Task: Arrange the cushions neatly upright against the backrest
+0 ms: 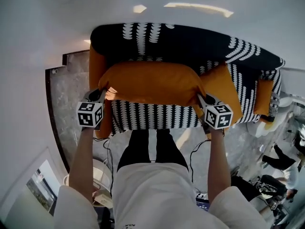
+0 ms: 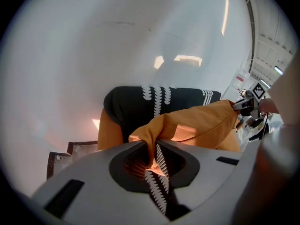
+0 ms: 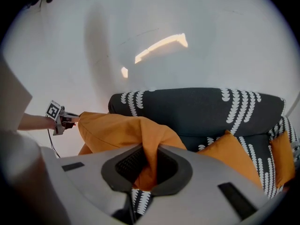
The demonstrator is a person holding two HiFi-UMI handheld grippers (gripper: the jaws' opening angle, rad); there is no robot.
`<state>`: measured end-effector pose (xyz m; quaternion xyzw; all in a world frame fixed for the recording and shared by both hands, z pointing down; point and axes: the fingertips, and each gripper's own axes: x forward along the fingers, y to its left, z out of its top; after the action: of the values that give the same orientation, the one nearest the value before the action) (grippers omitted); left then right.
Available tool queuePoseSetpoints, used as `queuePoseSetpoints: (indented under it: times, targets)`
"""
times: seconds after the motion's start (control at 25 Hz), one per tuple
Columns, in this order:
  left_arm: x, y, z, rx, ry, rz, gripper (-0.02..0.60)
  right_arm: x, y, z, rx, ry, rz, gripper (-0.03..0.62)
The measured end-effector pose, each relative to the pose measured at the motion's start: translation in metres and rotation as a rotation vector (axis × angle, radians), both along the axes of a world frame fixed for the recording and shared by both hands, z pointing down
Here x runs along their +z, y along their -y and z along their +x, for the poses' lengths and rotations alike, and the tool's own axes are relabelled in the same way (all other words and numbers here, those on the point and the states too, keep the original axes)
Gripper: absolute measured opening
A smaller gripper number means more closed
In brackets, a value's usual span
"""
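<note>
The orange cushion (image 1: 150, 82) hangs between the left gripper (image 1: 101, 95) and right gripper (image 1: 204, 100), each clamped on a corner.

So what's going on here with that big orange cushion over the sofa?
A person standing in front of a black sofa with white leaf-pattern stripes holds a large orange fabric cushion stretched between two handheld grippers. The left gripper is shut on the cushion's left corner, and the right gripper on its right corner. The cushion hangs over the seat, not yet set against the backrest. A smaller orange cushion leans at the sofa's right end.
</note>
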<state>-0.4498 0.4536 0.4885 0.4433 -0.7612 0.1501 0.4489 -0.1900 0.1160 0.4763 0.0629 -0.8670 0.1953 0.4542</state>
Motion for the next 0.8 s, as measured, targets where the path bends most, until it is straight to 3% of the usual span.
queuePoseSetpoints:
  times: [0.28, 0.52, 0.8]
  targets:
    - [0.009, 0.012, -0.009, -0.016, -0.049, 0.007, 0.043, 0.017, 0.018, -0.013, 0.03, -0.013, -0.038, 0.049]
    - [0.011, 0.061, -0.054, -0.037, 0.002, 0.065, 0.044, 0.033, 0.065, -0.054, 0.075, 0.022, -0.035, 0.054]
    - [0.021, 0.094, -0.117, -0.077, 0.001, 0.123, 0.058, 0.05, 0.102, -0.111, 0.131, 0.072, -0.066, 0.078]
